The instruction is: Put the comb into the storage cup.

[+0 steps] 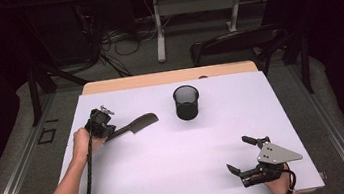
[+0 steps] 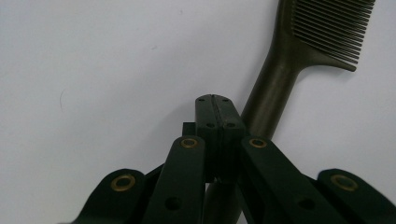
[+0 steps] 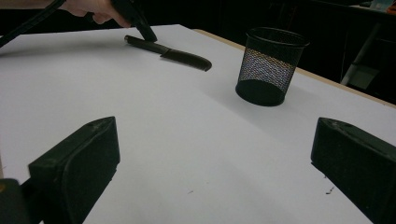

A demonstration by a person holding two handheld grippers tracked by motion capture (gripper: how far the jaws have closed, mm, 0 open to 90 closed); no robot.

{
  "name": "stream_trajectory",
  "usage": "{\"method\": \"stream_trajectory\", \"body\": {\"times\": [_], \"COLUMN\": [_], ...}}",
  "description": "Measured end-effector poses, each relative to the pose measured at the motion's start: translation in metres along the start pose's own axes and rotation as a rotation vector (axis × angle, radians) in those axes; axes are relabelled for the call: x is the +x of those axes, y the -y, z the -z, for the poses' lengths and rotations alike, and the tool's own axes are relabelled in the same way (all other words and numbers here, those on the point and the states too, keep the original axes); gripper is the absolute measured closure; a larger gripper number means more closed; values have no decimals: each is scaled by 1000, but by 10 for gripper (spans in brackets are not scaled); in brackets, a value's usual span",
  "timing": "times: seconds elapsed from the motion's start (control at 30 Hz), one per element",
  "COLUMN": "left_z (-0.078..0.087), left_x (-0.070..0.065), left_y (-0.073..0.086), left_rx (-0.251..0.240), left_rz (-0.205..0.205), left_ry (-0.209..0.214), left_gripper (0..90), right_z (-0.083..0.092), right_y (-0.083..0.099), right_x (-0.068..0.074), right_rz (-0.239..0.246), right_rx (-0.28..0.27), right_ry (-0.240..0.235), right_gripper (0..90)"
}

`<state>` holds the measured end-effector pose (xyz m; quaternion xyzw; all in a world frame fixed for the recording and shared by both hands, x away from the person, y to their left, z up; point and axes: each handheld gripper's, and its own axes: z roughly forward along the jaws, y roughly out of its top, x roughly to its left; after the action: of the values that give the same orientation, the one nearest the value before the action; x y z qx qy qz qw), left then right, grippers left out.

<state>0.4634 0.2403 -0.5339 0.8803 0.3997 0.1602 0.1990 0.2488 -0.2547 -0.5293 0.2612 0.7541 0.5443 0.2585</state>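
The comb (image 2: 280, 84) is a dark olive-brown, its teeth making a fine ribbed pattern. The pen cup (image 1: 187, 102) at the far middle is black wire mesh, its weave catching light as a pale speckle. The table sheet (image 1: 177, 152) is plain pale lavender-white. Both grippers are black; the right gripper (image 1: 241, 156) carries a grey plate.

Left claw (image 1: 110, 131) is clamped shut, forearm stretched forward; right claw (image 1: 237, 155) rests with jaws spread wide.
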Motion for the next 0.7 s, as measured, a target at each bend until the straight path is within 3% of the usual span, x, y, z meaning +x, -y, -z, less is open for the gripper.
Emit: {"method": "stream_trajectory", "body": {"times": [0.7], "left_z": [5], "left_x": [-5], "left_y": [6], "left_rx": [-4], "left_rz": [15], "left_ry": [0], "left_gripper": [900], "right_z": [0], "right_y": [0], "right_x": [0], "right_rz": [3], "right_rx": [-1], "right_ry": [1], "right_gripper": [8]}}
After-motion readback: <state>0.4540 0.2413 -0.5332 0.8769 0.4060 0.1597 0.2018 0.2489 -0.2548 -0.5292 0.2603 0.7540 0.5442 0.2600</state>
